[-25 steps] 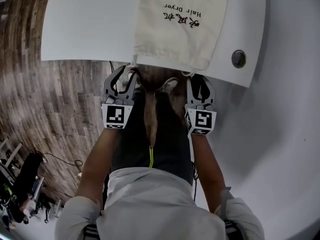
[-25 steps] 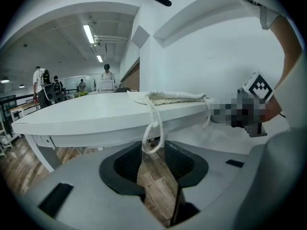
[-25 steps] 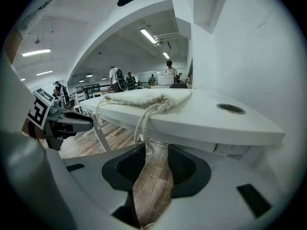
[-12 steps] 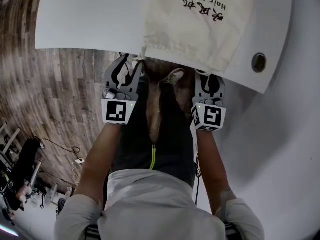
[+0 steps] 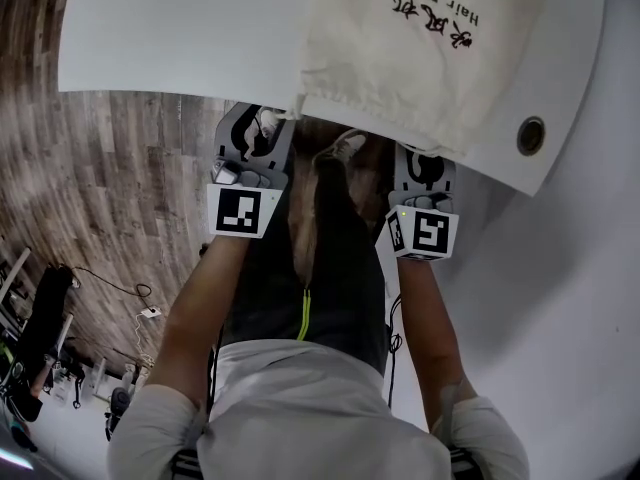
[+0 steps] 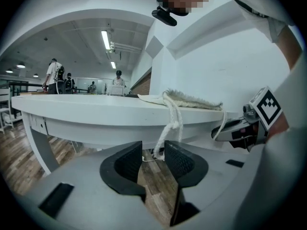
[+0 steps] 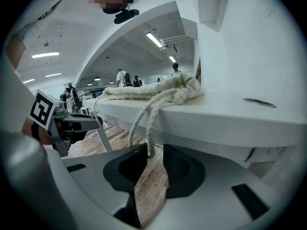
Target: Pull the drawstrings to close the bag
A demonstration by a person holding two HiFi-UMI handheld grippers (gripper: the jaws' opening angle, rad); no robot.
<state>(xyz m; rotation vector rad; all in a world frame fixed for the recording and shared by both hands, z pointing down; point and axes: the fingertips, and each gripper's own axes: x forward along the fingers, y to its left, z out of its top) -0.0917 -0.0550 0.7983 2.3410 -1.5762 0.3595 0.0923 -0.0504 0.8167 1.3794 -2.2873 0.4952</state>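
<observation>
Bag (image 5: 410, 58) up top in the head view: cream cloth, lying flat on the white surface (image 5: 170, 38), with its gathered mouth right along the near edge. Below that edge there's wood floor (image 5: 110, 188), and both claws hang over it, off the surface.

The left claw (image 5: 258, 118) sits just under the bag's left corner, the right claw (image 5: 425, 153) just under the right corner. Each carries a marker cube.

Left gripper view now. The left drawstring (image 6: 171, 119) spills off the bag over the edge and dangles down to the tips of the claw. The jaws stand apart, with floor showing through the gap and nothing pinched.

Over to the right gripper view. The right drawstring (image 7: 148, 114) drops in a loop from the bunched corner, and its end sits in the gap close to one jaw. This claw is parted too, not clamped.

Black writing (image 5: 437, 8) on the bag reads "Hair Dryer", with a row of brushed characters beside it that I can't make out. A small round metal ring (image 5: 531, 135) is set into the surface, just right of the bag.
</observation>
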